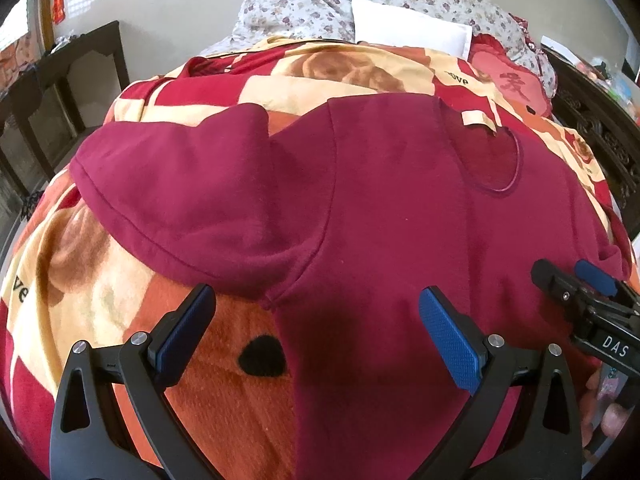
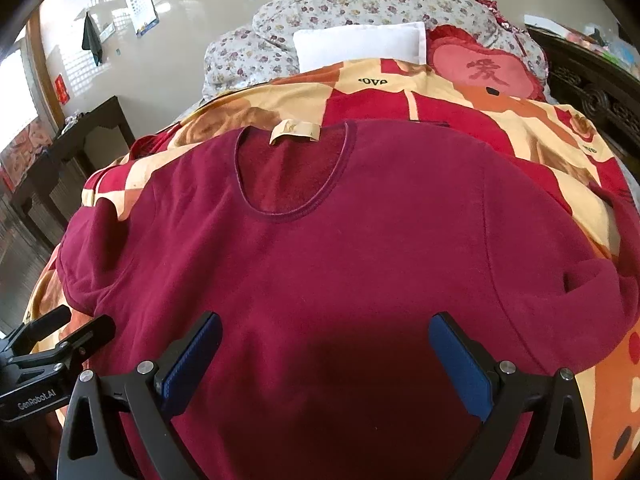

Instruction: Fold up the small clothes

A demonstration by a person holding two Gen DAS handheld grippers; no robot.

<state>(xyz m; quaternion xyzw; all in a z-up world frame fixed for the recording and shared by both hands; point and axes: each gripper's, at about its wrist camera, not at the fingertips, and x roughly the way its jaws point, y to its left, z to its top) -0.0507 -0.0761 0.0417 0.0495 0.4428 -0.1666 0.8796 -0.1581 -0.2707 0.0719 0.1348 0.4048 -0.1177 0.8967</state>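
Note:
A dark red long-sleeved top (image 2: 360,256) lies spread flat on the bed, neck opening and beige label (image 2: 296,131) at the far end. Its left sleeve (image 1: 192,192) lies folded beside the body (image 1: 400,220). My left gripper (image 1: 316,332) is open and empty, hovering over the top's left side near the armpit seam. My right gripper (image 2: 324,356) is open and empty above the lower middle of the top. The right gripper also shows at the right edge of the left wrist view (image 1: 576,284), and the left gripper at the lower left of the right wrist view (image 2: 60,336).
The top rests on a red, orange and cream blanket (image 1: 224,360). A white pillow (image 2: 360,46), a red heart cushion (image 2: 484,70) and a flowered quilt (image 2: 360,4) lie at the bed's head. A dark wooden table (image 1: 60,88) stands left; dark carved furniture (image 2: 592,92) stands right.

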